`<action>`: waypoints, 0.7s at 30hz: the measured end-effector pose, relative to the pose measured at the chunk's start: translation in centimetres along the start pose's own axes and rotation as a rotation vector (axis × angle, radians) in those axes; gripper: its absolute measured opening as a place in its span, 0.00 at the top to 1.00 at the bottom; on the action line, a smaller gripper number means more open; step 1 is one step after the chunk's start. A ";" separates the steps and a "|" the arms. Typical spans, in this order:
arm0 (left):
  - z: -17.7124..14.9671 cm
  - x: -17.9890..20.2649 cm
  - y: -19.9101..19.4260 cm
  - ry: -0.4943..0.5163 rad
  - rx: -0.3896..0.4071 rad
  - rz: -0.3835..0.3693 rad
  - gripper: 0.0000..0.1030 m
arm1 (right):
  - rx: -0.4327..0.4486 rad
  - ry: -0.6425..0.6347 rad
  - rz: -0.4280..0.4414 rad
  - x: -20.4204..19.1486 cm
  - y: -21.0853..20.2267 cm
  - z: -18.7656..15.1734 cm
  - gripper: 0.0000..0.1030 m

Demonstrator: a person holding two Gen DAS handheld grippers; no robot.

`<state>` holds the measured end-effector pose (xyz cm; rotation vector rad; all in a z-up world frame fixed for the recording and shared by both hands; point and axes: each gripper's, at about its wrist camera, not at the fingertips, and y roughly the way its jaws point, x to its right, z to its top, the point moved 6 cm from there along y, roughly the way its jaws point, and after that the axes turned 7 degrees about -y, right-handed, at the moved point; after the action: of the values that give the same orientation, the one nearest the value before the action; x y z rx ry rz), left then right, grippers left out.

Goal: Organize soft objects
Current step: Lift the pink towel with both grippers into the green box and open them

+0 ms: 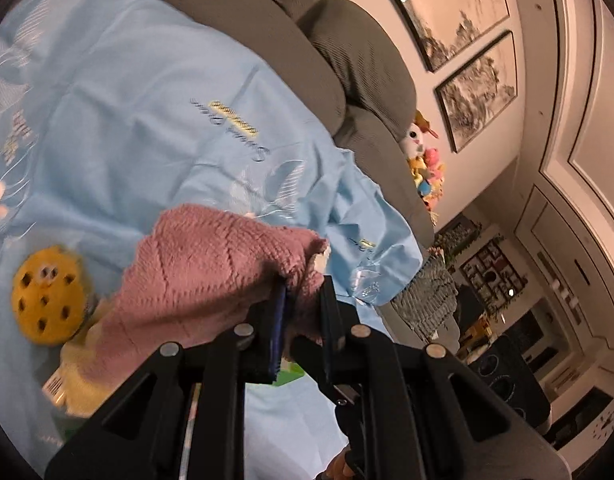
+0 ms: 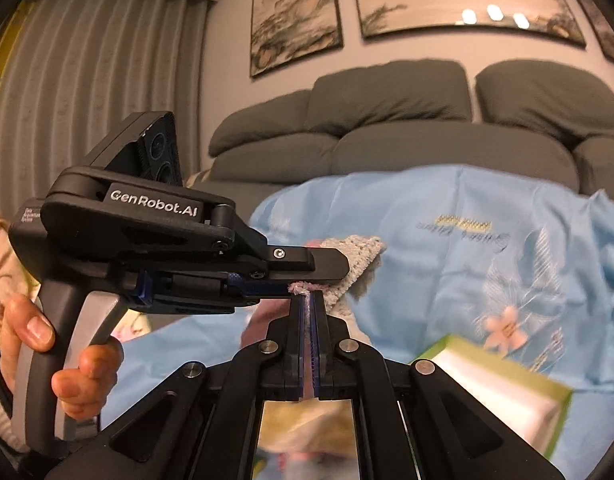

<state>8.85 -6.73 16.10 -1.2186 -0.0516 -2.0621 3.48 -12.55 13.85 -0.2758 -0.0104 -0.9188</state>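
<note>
A pink knitted cloth [image 1: 211,272] hangs over the light blue sheet [image 1: 147,120] on the sofa. My left gripper [image 1: 303,292] is shut on one corner of it. My right gripper [image 2: 309,300] is shut on another edge of the same cloth, whose pale underside [image 2: 359,256] shows just beyond the left gripper's finger [image 2: 307,266]. The left gripper crosses the right wrist view from the left, held by a hand [image 2: 47,340]. A yellow round plush with dark spots [image 1: 47,304] lies on the sheet, left of the cloth.
Grey sofa cushions [image 2: 387,120] rise behind the sheet. A green-edged white box [image 2: 503,396] lies on the sheet at the right. A pile of colourful plush toys [image 1: 423,164] sits at the sofa's far end. Framed pictures [image 2: 295,16] hang on the wall.
</note>
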 end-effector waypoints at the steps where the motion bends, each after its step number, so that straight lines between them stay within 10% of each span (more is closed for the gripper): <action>1: 0.1 0.4 0.6 0.011 -0.006 0.002 0.89 | 0.004 0.000 -0.011 0.6 -0.3 0.2 0.97; 16: 1.7 4.2 13.7 0.083 -0.115 0.031 0.81 | 0.008 0.078 -0.214 13.3 -2.2 0.5 0.97; 21: -0.4 -2.0 17.0 0.008 -0.182 0.201 0.30 | -0.134 0.140 -0.243 15.8 0.0 -4.0 0.96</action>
<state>19.42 -18.24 9.01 -1.2694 0.2581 -1.9271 12.65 -25.84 11.99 -0.3393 0.1502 -1.1811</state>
